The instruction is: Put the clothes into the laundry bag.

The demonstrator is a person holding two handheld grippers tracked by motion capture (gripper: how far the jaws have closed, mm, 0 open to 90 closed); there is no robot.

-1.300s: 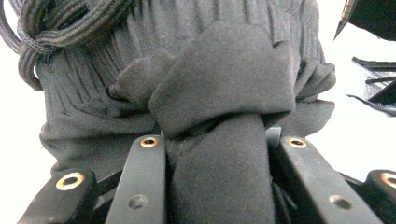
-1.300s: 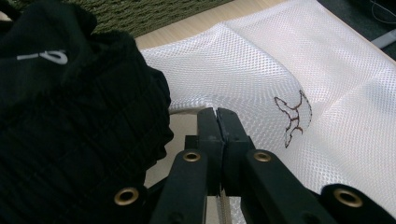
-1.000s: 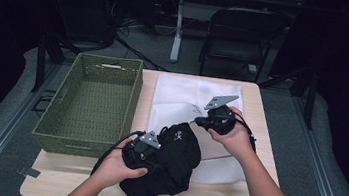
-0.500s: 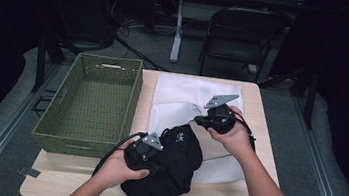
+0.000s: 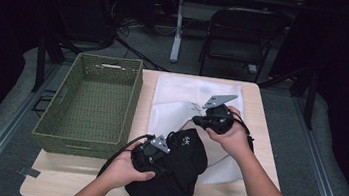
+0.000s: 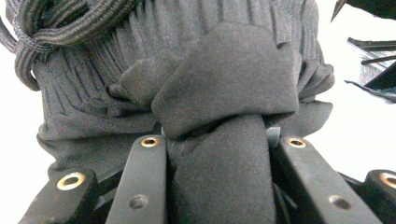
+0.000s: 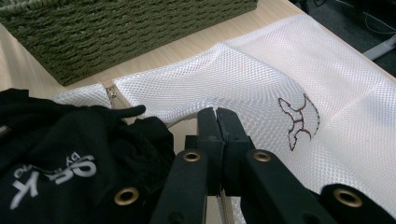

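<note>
Basket (image 5: 92, 103), green woven, at table's left, holds nothing visible. Mesh bag (image 5: 182, 96), white, flat mid-table, small embroidered outline. Black garment (image 5: 176, 166) bunched at near edge, partly on bag; white lettering, unreadable. Left gripper (image 6: 217, 140) clamps thick garment fold. Right gripper (image 7: 217, 116) pinched shut on bag edge.

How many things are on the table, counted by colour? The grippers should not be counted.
Black: 1, the black garment
White: 1, the white mesh bag
Green: 1, the green woven basket
Total: 3
</note>
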